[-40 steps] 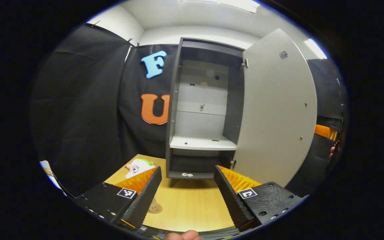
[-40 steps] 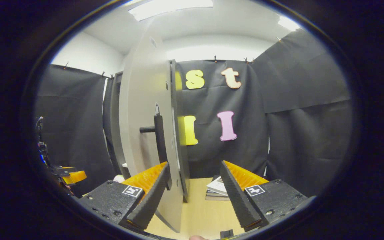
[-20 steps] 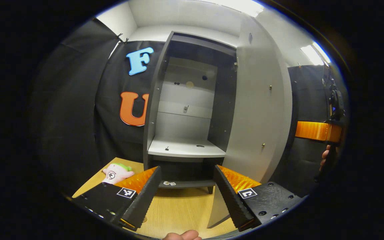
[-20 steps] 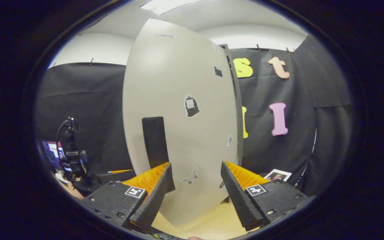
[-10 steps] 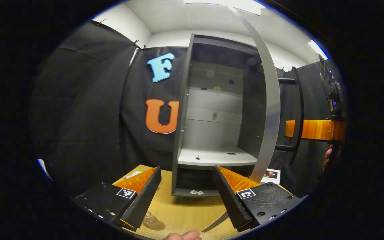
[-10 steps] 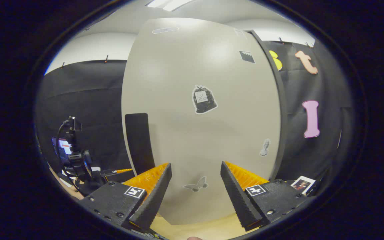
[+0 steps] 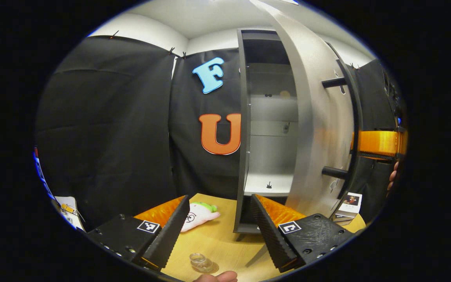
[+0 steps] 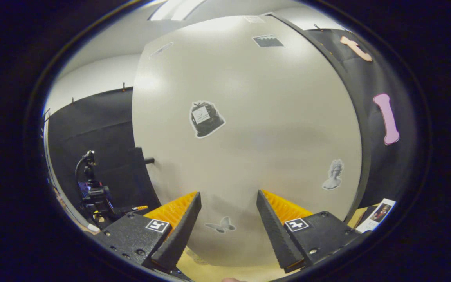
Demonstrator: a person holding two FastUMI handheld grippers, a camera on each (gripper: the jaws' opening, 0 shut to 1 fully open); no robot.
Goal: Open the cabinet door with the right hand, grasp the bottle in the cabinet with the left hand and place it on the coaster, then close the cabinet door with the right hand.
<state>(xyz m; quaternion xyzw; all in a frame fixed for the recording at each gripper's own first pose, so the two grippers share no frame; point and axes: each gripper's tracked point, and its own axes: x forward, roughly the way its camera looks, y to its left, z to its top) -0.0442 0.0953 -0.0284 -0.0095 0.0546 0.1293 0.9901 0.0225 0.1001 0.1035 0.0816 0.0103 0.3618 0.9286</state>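
Note:
A clear bottle (image 7: 200,260) stands on a round coaster (image 7: 211,269) on the wooden table, at the bottom edge of the left gripper view. My left gripper (image 7: 220,203) is open above it, holding nothing. The grey cabinet (image 7: 242,129) stands behind, and its light door (image 7: 319,129) is partly swung in, leaving a narrow gap onto an empty shelf (image 7: 268,184). The door's black handle (image 7: 354,129) faces outward. My right gripper (image 8: 228,196) is open, close to the door's outer face (image 8: 249,137). That gripper (image 7: 380,143) also appears at the right of the left gripper view, past the handle.
A plush toy (image 7: 198,215) lies on the table left of the cabinet. Booklets (image 7: 349,201) are stacked at the cabinet's right foot, and their top card (image 8: 378,213) is in the right gripper view. A camera on a stand (image 8: 92,188) is at the far left.
The cabinet door has swung from wide open to nearly closed. My right gripper has followed its outer face. The left gripper view has turned left, with the bottle staying below it.

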